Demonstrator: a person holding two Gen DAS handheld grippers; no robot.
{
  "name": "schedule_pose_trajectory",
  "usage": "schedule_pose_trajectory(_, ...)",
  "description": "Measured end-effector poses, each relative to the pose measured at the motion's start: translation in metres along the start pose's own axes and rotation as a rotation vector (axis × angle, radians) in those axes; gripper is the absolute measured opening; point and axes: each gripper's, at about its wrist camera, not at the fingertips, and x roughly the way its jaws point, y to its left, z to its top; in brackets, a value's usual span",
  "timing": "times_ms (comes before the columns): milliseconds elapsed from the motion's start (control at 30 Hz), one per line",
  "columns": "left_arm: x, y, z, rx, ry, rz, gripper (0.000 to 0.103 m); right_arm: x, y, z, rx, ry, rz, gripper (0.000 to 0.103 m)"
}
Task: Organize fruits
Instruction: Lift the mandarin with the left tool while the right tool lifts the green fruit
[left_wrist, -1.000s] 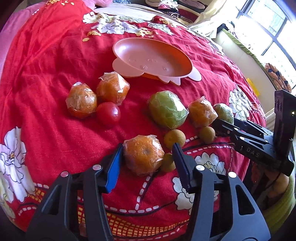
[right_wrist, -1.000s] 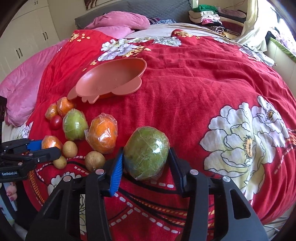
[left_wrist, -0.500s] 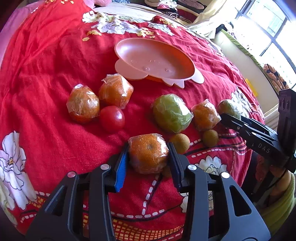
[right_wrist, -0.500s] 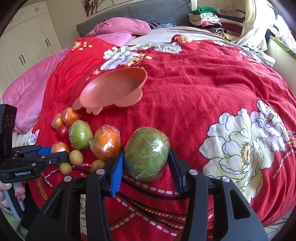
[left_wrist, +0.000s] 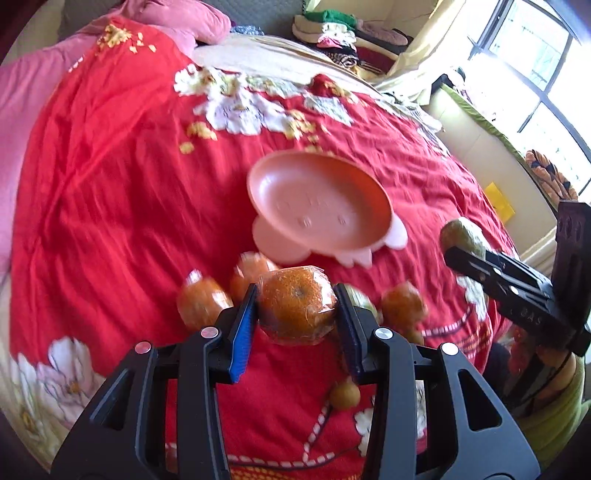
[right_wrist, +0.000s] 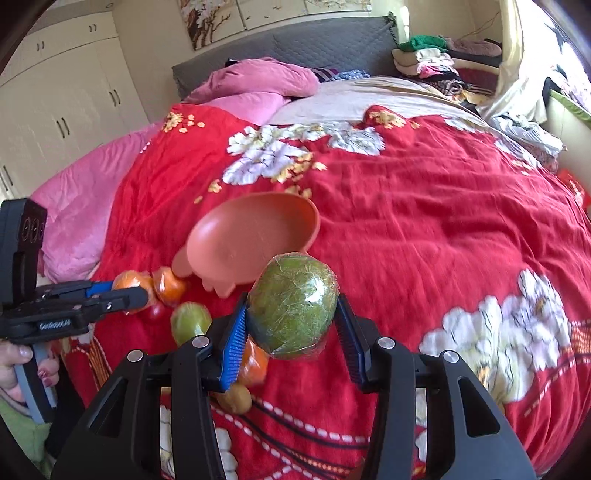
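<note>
My left gripper (left_wrist: 295, 314) is shut on a plastic-wrapped orange (left_wrist: 297, 304) and holds it above the red bedspread, short of the pink bowl (left_wrist: 317, 206). My right gripper (right_wrist: 291, 321) is shut on a wrapped green fruit (right_wrist: 293, 306) and holds it up just in front of the pink bowl (right_wrist: 251, 240). The right gripper with its green fruit (left_wrist: 461, 236) shows at the right of the left wrist view. The left gripper with its orange (right_wrist: 131, 282) shows at the left of the right wrist view.
Other wrapped oranges (left_wrist: 201, 304), a light green fruit (right_wrist: 190, 321), a red tomato (right_wrist: 157, 312) and small brown fruits (left_wrist: 344, 396) lie on the red floral bedspread (left_wrist: 110, 184) below the grippers. Pink pillows (right_wrist: 258, 83) and piled clothes (right_wrist: 436, 55) lie at the bed's far end.
Both grippers have lifted their fruits off the bedspread and moved forward toward the pink bowl. The left gripper closed on the orange a second ago.
</note>
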Motion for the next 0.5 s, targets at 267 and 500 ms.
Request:
schedule_pose_trajectory(267, 0.011, 0.006, 0.035, 0.000, -0.010, 0.003, 0.032, 0.015, 0.009, 0.019, -0.032, 0.001, 0.025, 0.044)
schedule_pose_trajectory(500, 0.033, 0.002, 0.056, 0.016, 0.008, 0.001, 0.032, 0.034, 0.014, 0.030, -0.050, 0.018, 0.032, 0.044)
